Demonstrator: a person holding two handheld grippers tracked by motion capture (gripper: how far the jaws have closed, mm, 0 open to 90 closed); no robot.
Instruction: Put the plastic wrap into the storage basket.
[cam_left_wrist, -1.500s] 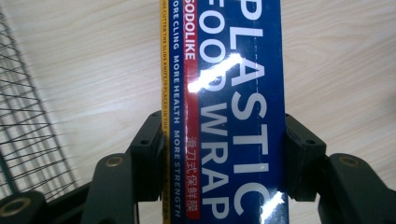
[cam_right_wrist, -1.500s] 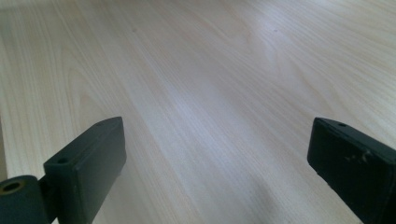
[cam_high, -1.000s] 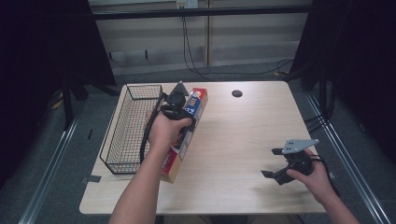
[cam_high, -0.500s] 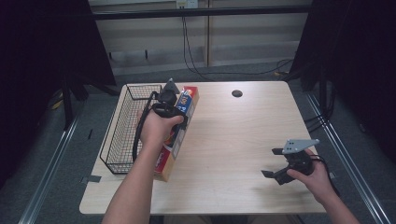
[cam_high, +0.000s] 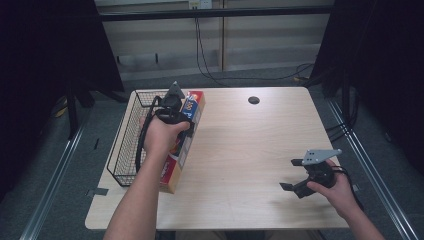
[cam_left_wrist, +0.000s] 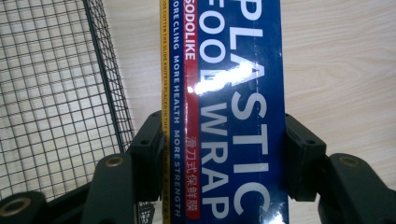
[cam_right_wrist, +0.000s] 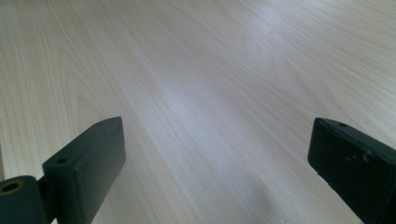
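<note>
From the high view we see the left gripper (cam_high: 176, 111) at the left part of the wooden table (cam_high: 250, 150), held over the long plastic wrap box (cam_high: 184, 135), which lies lengthwise just beside the black wire basket (cam_high: 127, 145) on its right side. In the left gripper view we find the box running up between the two black jaws, which press against its opposite long sides; the blue face with white "PLASTIC FOOD WRAP" lettering, a red band and a yellow edge strip faces the camera. So the left gripper (cam_left_wrist: 224, 158) is closed onto the plastic wrap box (cam_left_wrist: 224, 93) across its width, with the basket's mesh (cam_left_wrist: 51, 93) to the left of the box in that view and bare tabletop to the right.

We see the right gripper (cam_high: 295, 175) near the table's front right corner, well apart from the box. In the right gripper view its jaws stand wide apart with nothing between them but the pale wood grain (cam_right_wrist: 201, 93).
</note>
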